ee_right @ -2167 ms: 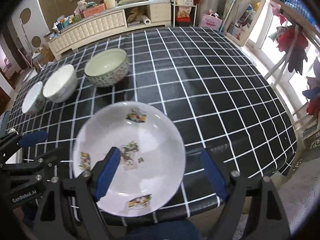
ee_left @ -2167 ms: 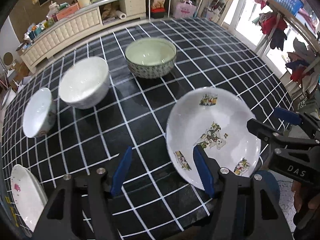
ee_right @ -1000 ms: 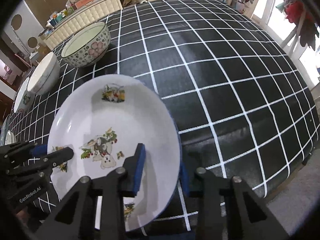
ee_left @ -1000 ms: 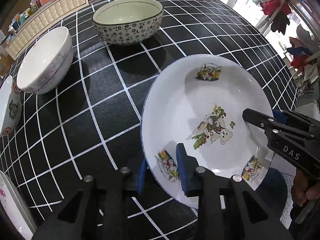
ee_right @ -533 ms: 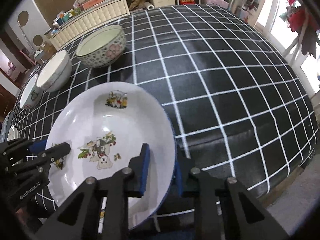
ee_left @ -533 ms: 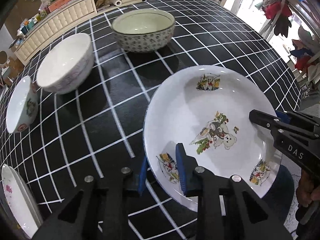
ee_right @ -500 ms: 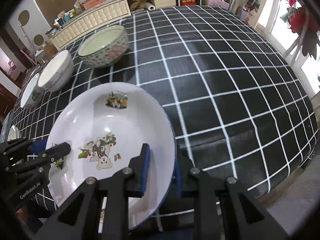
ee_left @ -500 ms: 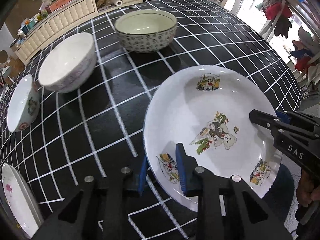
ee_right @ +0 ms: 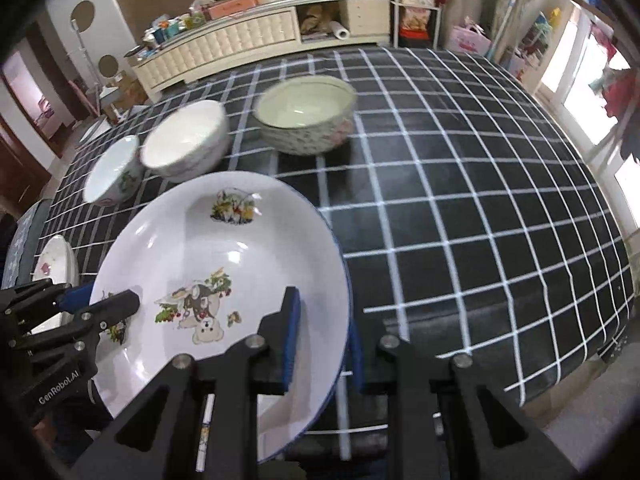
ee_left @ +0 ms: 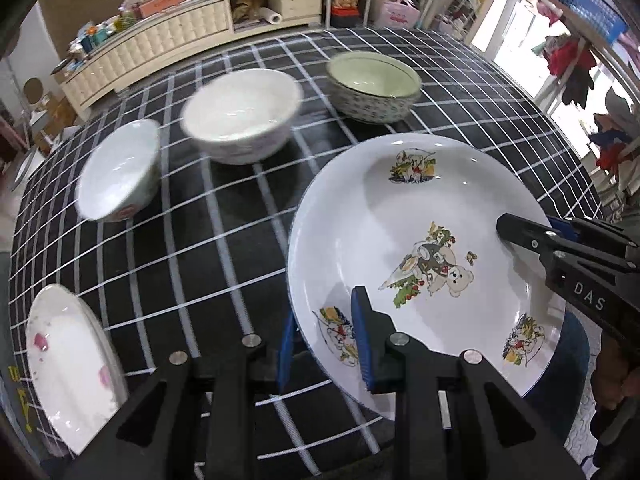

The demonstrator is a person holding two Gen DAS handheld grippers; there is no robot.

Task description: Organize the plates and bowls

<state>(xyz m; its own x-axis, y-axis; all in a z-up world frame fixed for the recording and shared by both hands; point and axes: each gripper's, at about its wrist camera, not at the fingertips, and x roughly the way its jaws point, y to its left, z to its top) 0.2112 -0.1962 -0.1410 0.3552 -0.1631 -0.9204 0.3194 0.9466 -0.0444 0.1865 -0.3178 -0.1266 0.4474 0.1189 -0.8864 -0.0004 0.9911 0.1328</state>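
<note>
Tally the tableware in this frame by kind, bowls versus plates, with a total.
Bowls: 3, the green-lined patterned bowl, the plain white bowl and the small white bowl.
Plates: 2, the cartoon-print plate gripped at opposite rims by the left gripper and the right gripper, and the pink-flecked plate at the table edge.
Total: 5.

Daylight from windows (ee_right: 592, 92) at right; glare spots on the plate (ee_right: 224, 256); bowls (ee_left: 240, 120) motion-blurred; fisheye edges bend, corners dark.
</note>
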